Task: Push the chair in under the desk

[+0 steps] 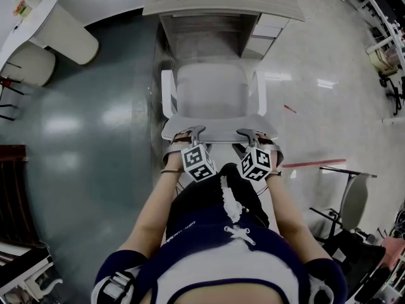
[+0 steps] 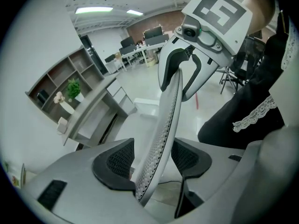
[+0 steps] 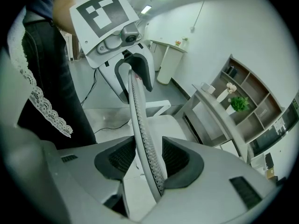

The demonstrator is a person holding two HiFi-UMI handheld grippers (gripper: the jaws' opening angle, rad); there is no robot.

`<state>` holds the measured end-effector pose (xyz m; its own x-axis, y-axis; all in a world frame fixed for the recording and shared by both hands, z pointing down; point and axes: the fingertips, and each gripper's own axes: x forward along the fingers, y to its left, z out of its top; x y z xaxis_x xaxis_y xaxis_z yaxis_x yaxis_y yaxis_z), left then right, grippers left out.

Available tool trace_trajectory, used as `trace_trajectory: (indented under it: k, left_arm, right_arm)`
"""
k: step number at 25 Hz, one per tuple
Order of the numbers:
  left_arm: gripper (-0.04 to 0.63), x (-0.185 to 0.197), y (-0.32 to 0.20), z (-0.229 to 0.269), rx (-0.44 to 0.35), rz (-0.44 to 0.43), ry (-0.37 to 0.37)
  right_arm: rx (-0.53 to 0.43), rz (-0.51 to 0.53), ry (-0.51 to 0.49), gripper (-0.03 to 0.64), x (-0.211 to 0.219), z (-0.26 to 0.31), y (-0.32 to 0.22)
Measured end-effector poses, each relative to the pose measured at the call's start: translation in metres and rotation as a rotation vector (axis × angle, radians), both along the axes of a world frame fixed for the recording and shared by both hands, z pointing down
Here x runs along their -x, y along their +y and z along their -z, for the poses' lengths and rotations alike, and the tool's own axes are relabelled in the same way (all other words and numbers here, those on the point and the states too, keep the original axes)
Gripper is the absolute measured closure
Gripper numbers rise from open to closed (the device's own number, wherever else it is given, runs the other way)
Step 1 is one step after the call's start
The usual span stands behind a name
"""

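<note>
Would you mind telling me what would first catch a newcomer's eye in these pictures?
A white chair stands mid-frame in the head view, its seat facing the grey desk above. The left gripper and the right gripper each clamp the top edge of its mesh backrest, side by side.

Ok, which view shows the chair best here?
The head view: it shows the chair, seat and armrests, in front of the desk. The left gripper view and right gripper view show only its backrest edge-on, clamped by the left gripper and right gripper.
</note>
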<state>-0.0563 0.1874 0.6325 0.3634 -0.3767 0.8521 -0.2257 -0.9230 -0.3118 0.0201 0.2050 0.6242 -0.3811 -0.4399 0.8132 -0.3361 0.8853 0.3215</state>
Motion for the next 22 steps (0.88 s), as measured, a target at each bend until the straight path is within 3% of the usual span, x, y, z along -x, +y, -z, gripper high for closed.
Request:
trace_trajectory:
  k: [22]
  left_arm:
    - [0.341, 0.000, -0.061, 0.001, -0.044, -0.004, 0.014]
  right_arm:
    - [0.025, -0.004, 0.020, 0.449, 0.000, -0.003, -0.062]
